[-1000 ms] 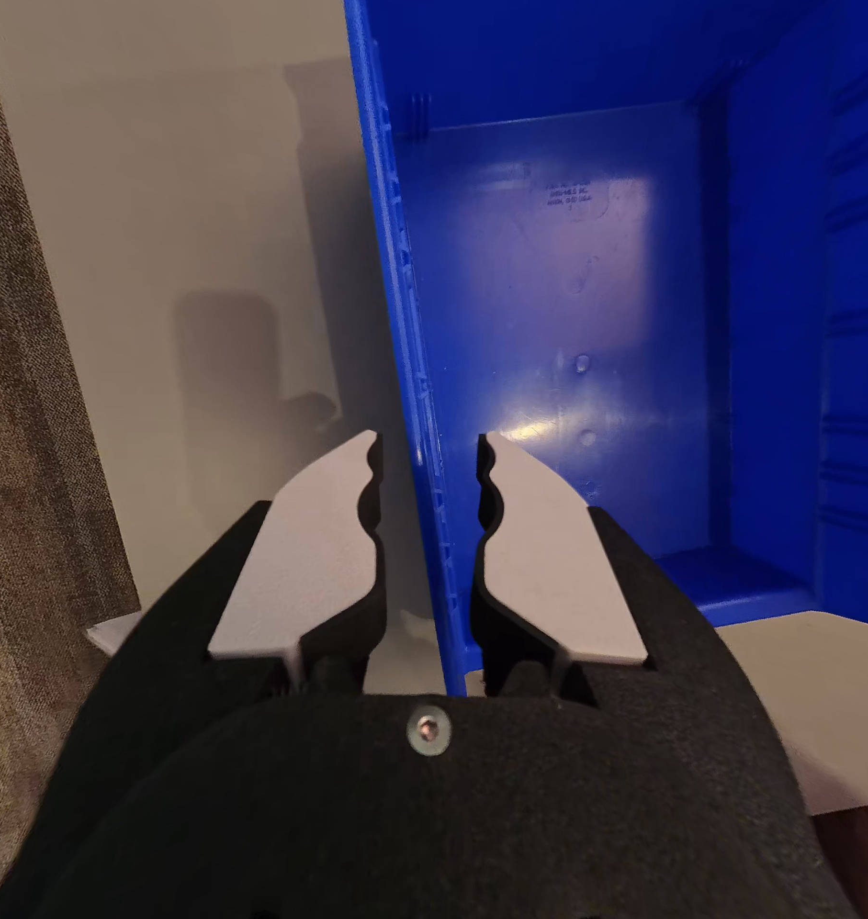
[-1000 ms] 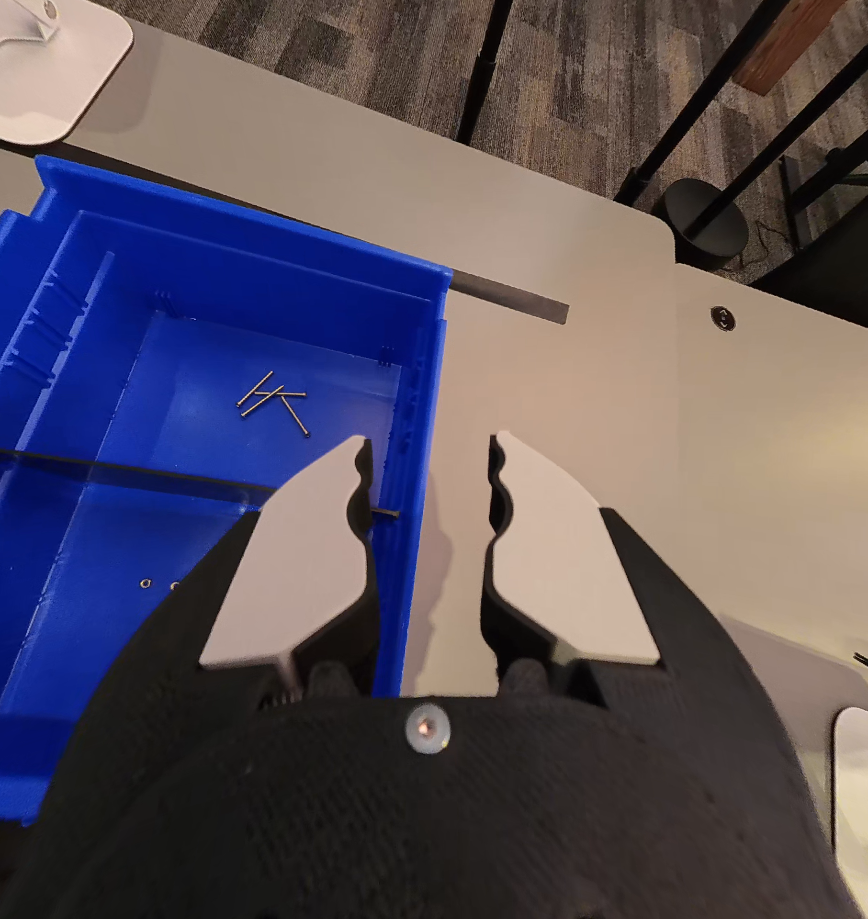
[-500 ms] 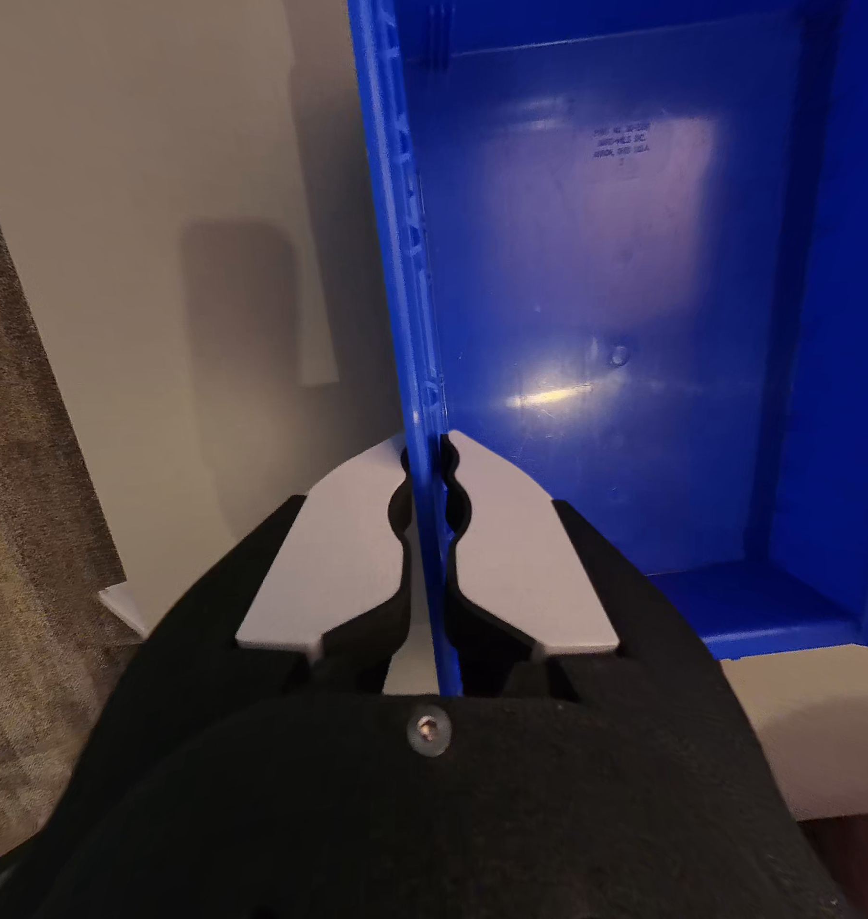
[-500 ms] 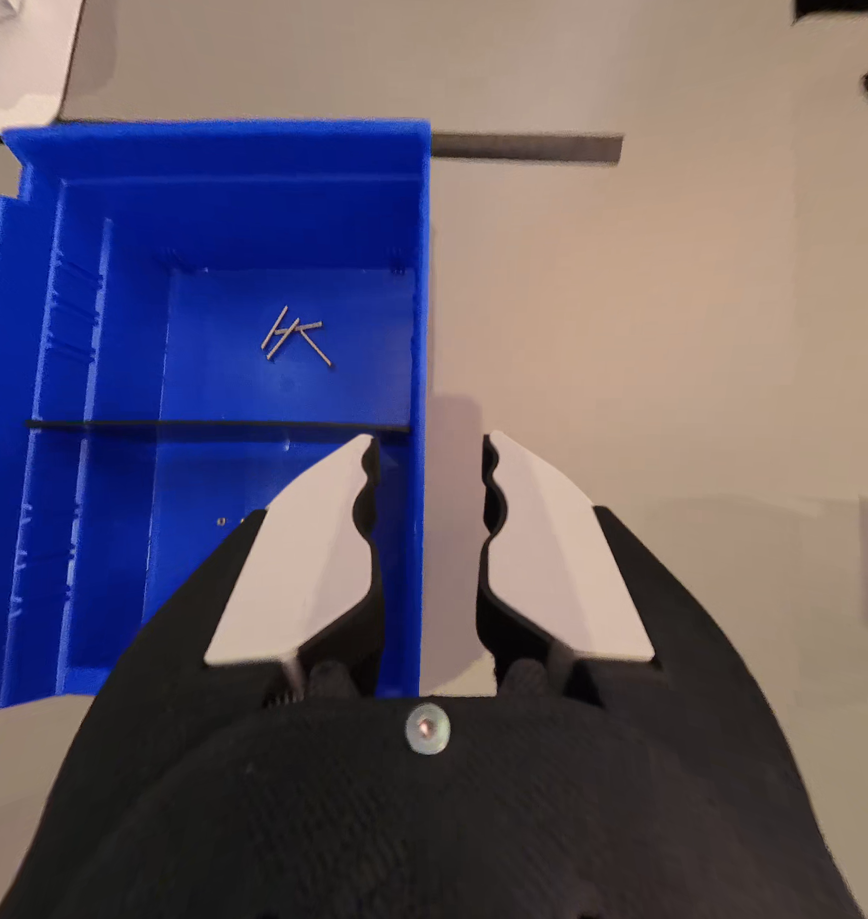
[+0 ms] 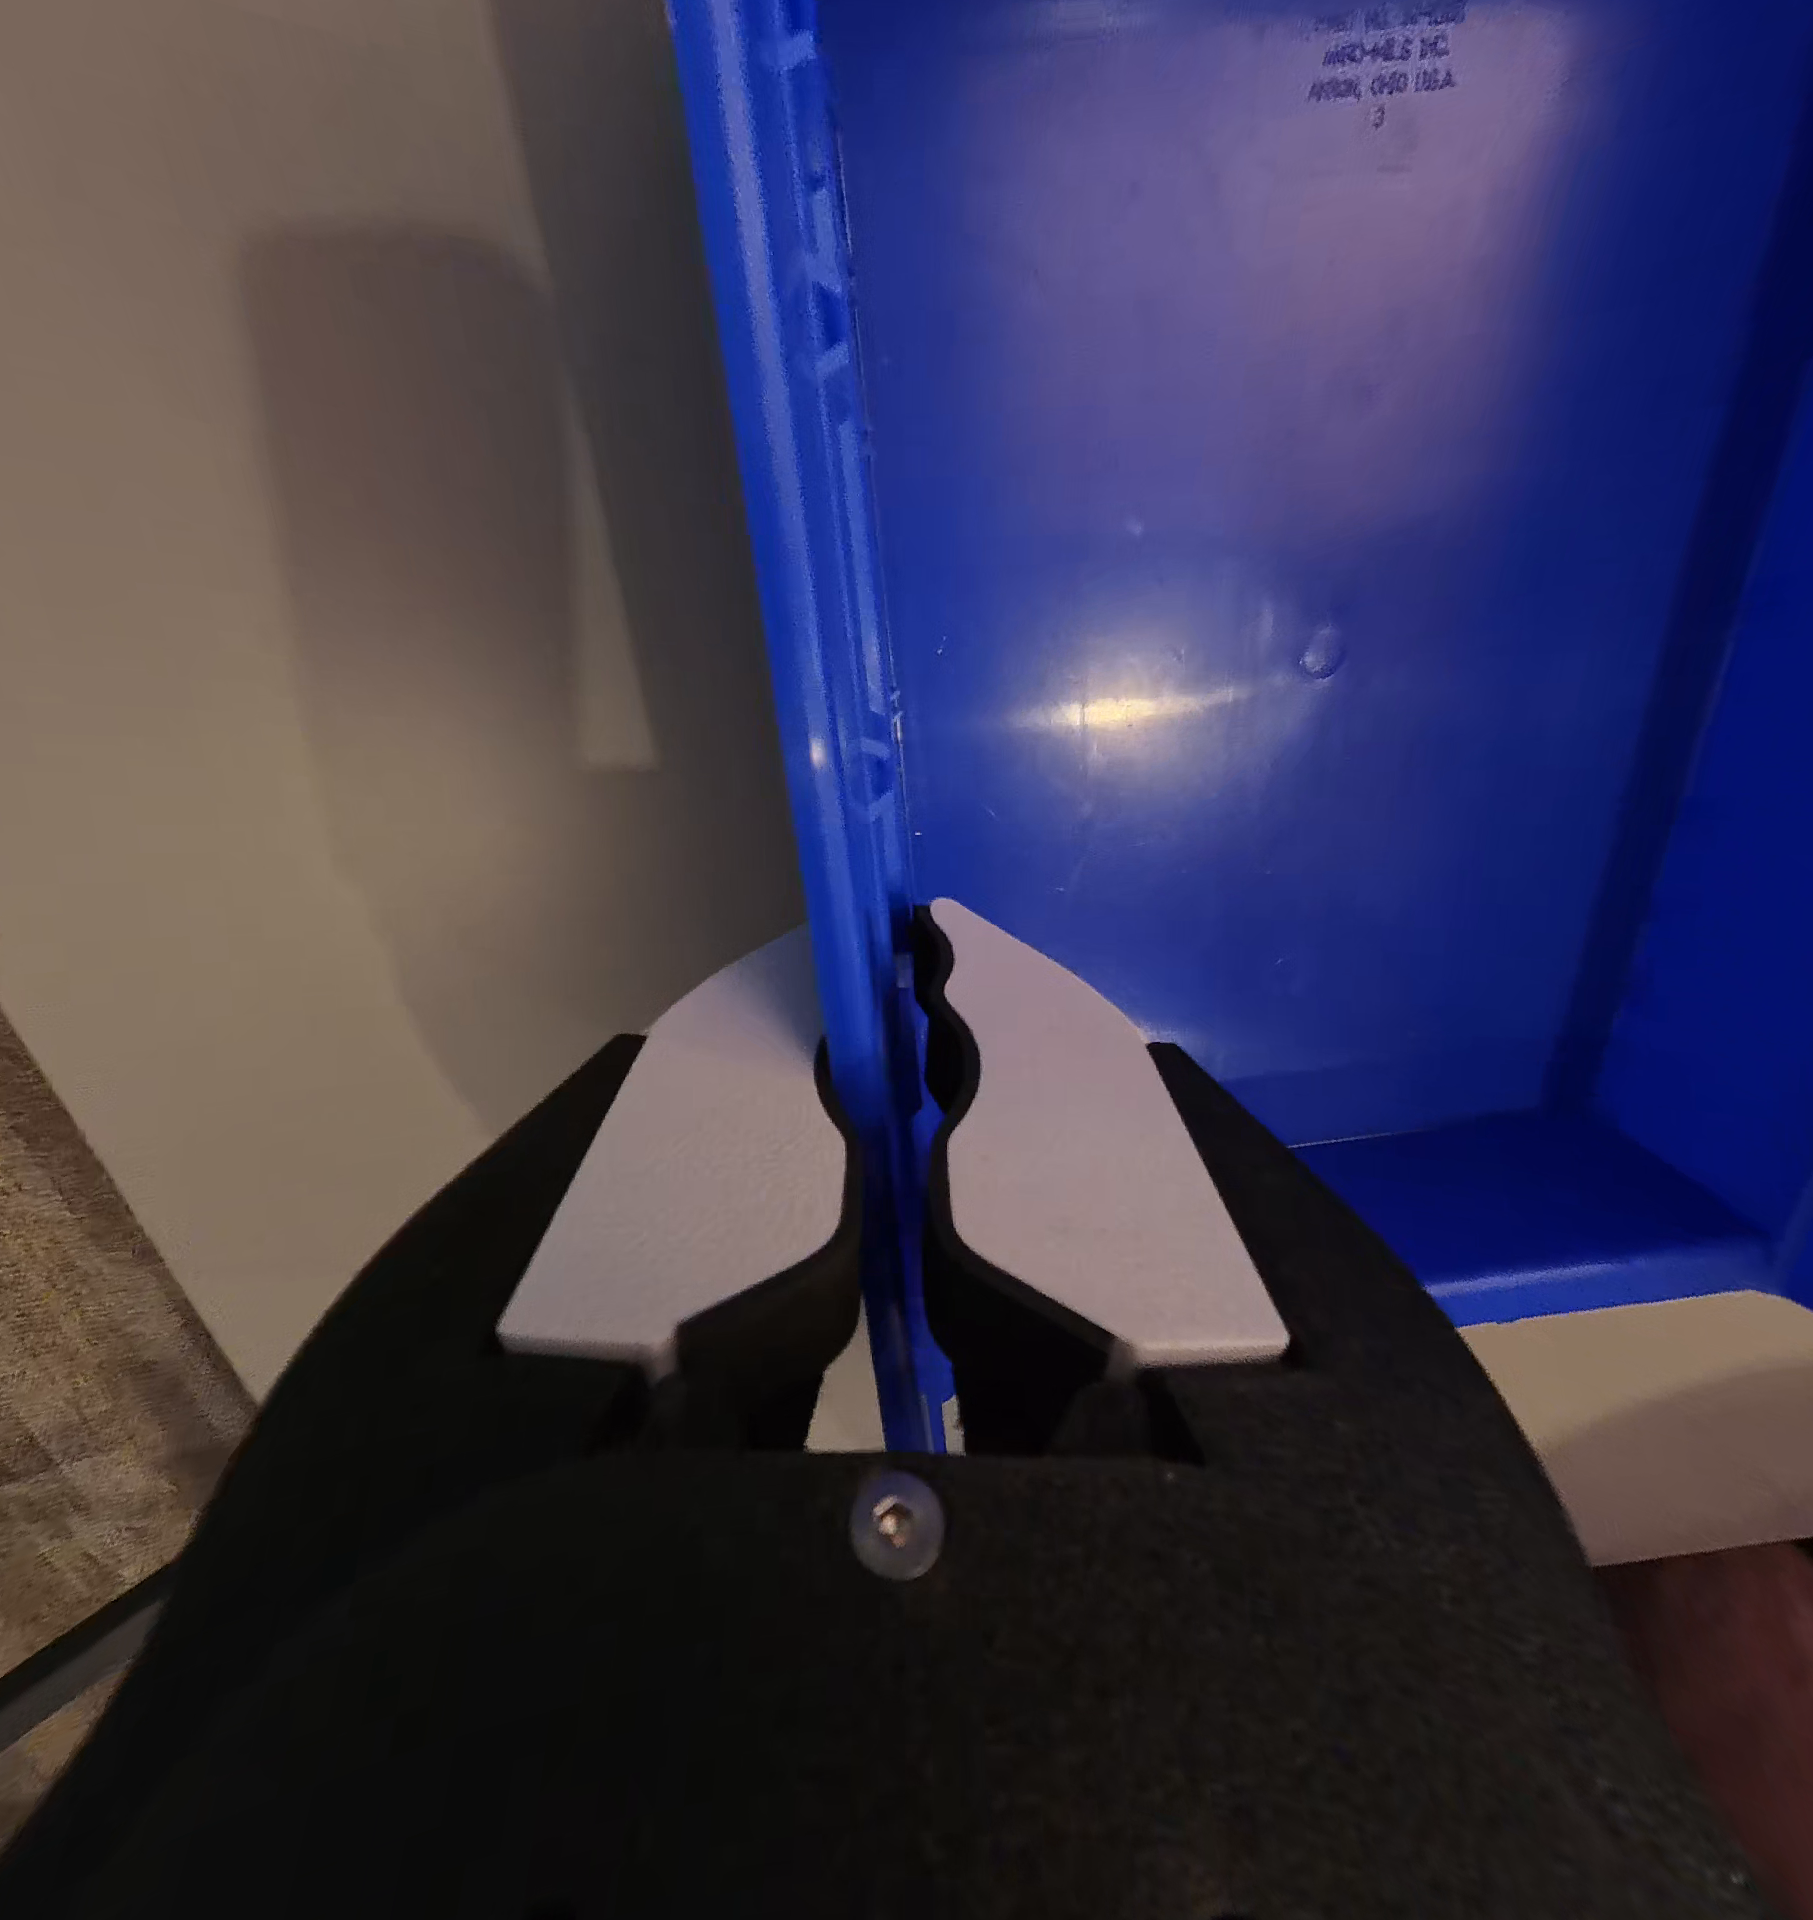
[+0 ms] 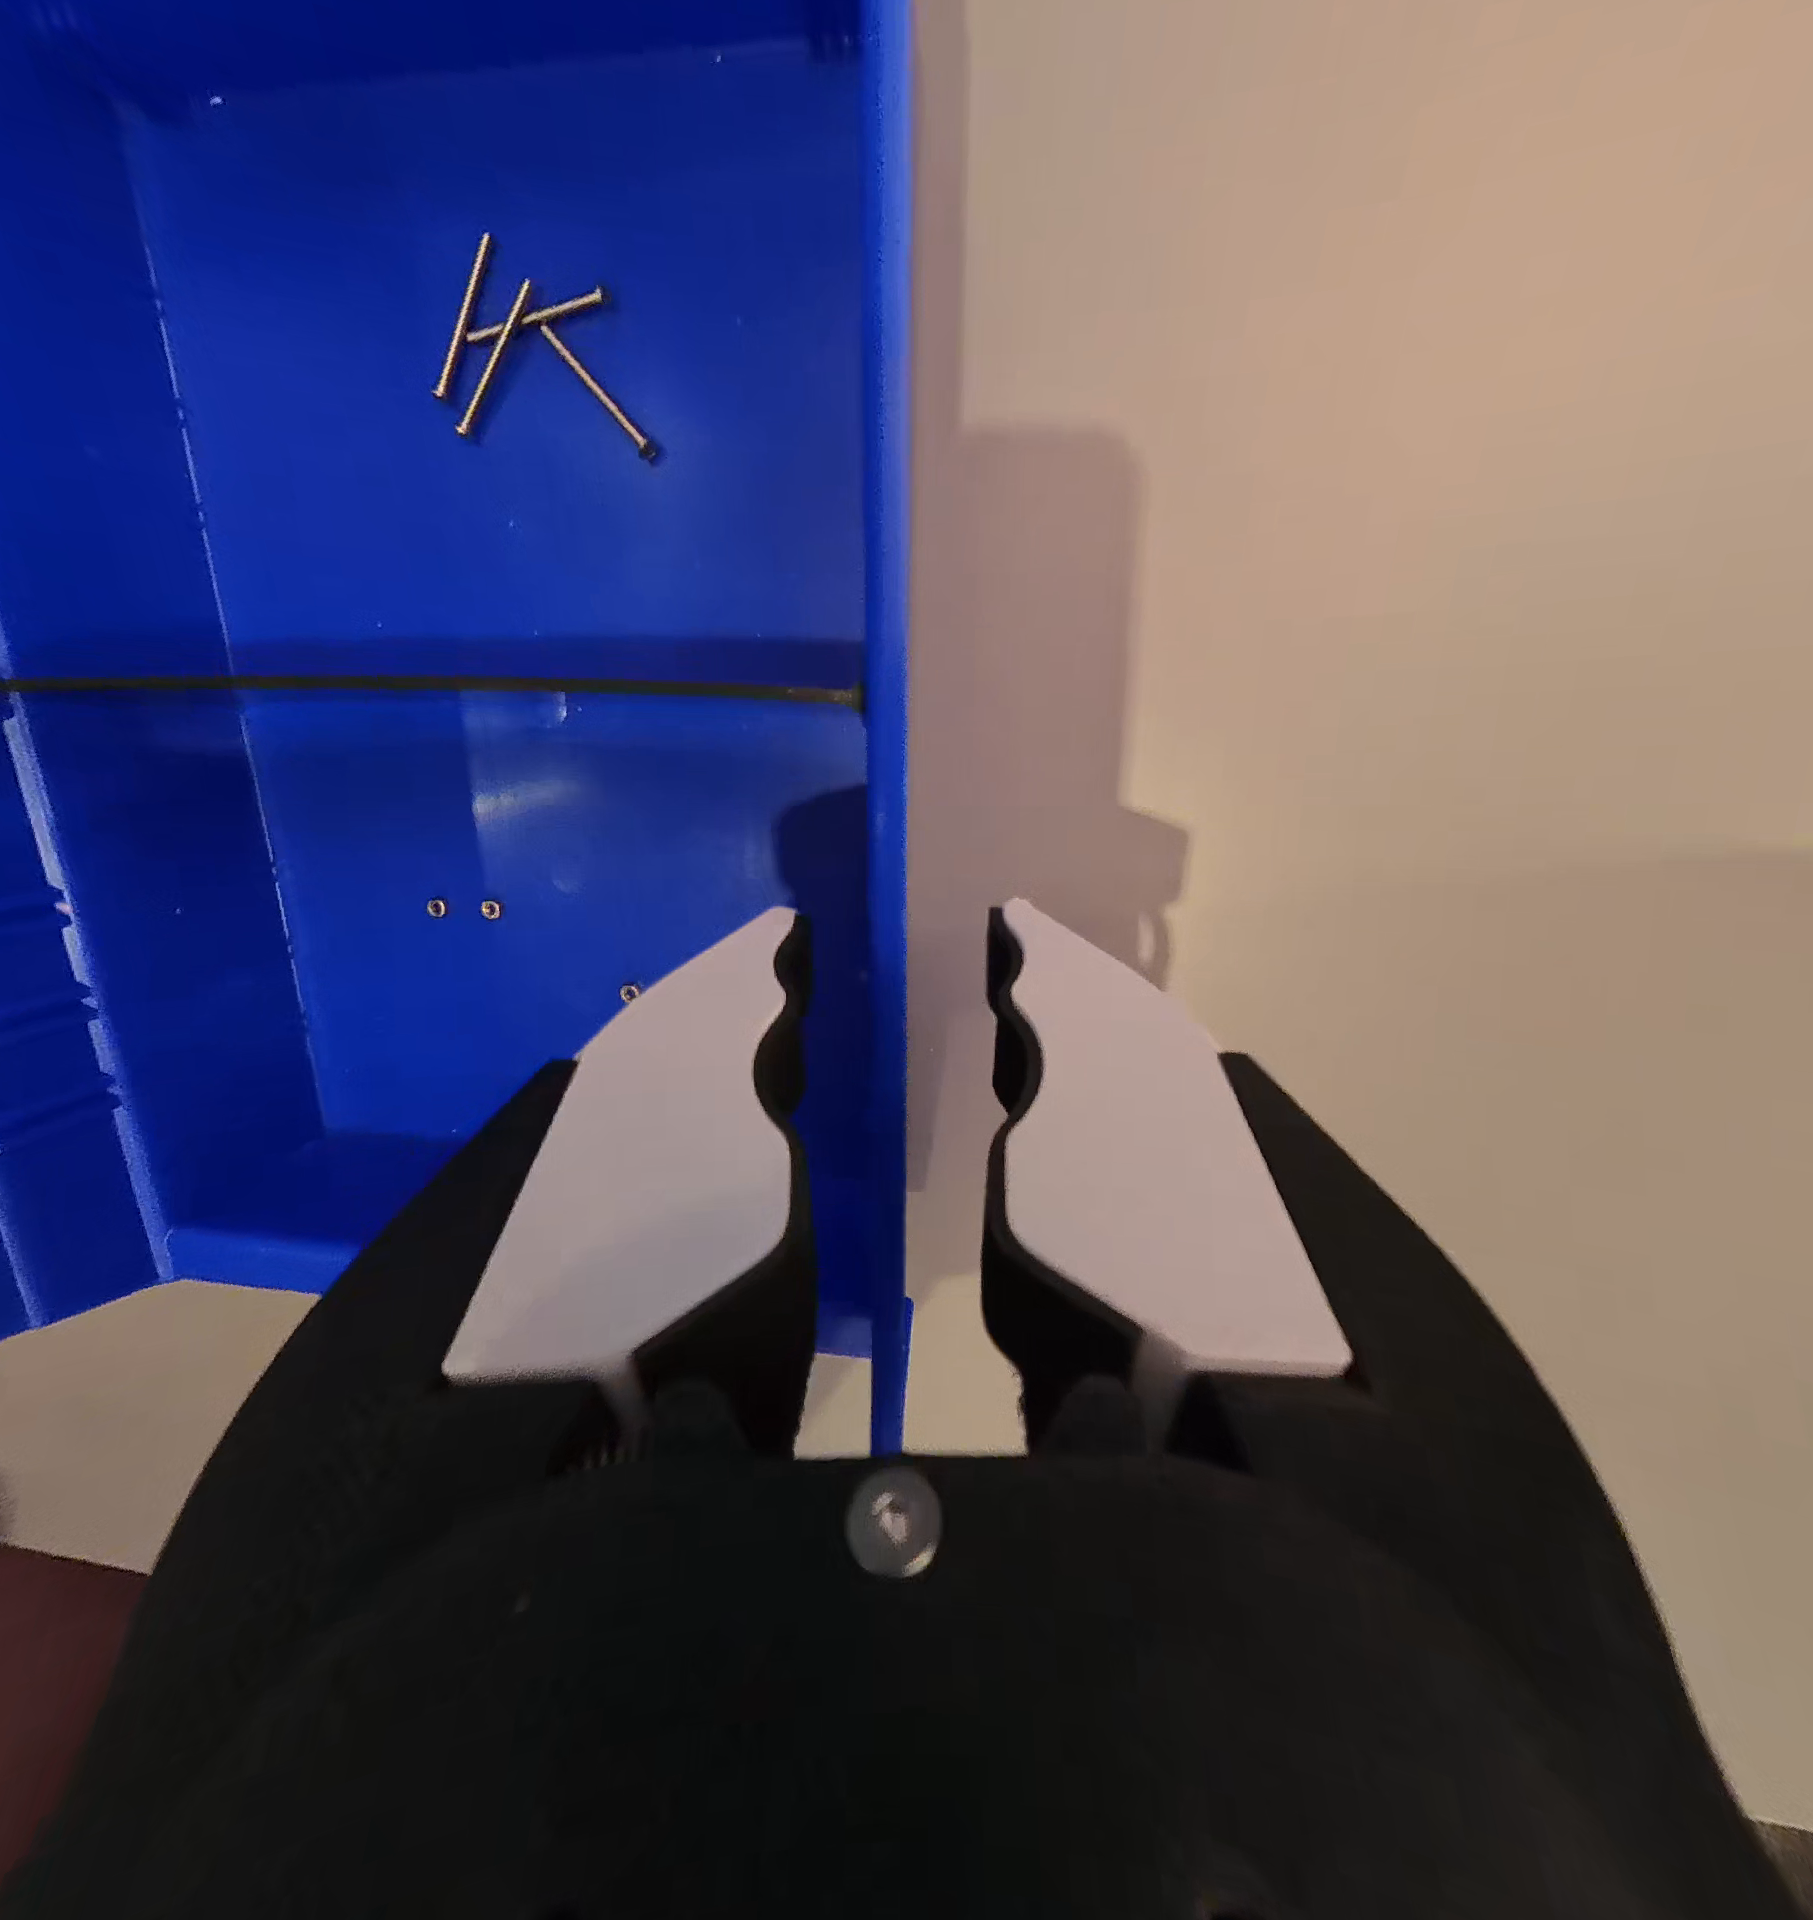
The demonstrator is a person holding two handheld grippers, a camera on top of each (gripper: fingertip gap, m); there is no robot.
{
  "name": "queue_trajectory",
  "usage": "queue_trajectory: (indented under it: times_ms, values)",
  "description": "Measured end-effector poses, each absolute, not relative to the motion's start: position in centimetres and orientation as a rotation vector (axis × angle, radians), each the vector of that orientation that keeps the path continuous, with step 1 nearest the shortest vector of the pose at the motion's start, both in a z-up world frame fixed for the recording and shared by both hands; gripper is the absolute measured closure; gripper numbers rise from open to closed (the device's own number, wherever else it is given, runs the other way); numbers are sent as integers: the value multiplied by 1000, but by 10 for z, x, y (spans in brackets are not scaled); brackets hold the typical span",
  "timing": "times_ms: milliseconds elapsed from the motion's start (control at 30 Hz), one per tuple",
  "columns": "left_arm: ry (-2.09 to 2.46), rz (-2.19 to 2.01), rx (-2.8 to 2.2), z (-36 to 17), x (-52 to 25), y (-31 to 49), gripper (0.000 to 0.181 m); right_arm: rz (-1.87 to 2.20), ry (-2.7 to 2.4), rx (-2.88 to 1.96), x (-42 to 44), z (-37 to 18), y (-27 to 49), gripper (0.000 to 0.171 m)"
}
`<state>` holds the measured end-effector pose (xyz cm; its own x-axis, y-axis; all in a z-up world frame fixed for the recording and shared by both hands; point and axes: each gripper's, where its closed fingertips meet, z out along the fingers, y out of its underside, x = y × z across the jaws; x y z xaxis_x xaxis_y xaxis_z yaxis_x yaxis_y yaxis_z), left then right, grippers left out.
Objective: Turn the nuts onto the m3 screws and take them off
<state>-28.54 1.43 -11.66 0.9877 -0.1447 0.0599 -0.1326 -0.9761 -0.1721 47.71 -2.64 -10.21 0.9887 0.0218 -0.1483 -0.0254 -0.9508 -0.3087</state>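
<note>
Left gripper [image 5: 897, 1023] just clamped the blue bin [image 5: 1297, 520] wall; right gripper [image 6: 894, 1023] straddles its own wall, jaws apart (screws [image 6: 533, 338] untouched).

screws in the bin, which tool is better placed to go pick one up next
Right, probably. The right tool is open, straddling the blue bin wall, with the screws ahead in the far compartment. The left tool is shut on the bin's opposite wall, steadying it.

Raised moulded lettering on the blue bin [image 5: 1401, 416] floor, not quoted
</note>
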Motion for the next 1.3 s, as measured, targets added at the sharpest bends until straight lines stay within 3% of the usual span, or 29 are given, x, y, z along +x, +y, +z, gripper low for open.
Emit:
queue_trajectory:
  times_ms: [333,700,1100,1300]
  values:
    - [448,-83,-2942,-118,-187,26,173,214,44,-2909,474,-116,-27,145]
    - [763,61,-2851,-120,-93,12,149,211,73,-3041,464,-131,-36,163]
    - [804,-28,-2821,-121,-63,5,149,286,-256,-3146,379,-132,-27,161]
    - [822,-18,-2779,-121,-54,9,138,272,-349,-3136,369,-132,-22,161]
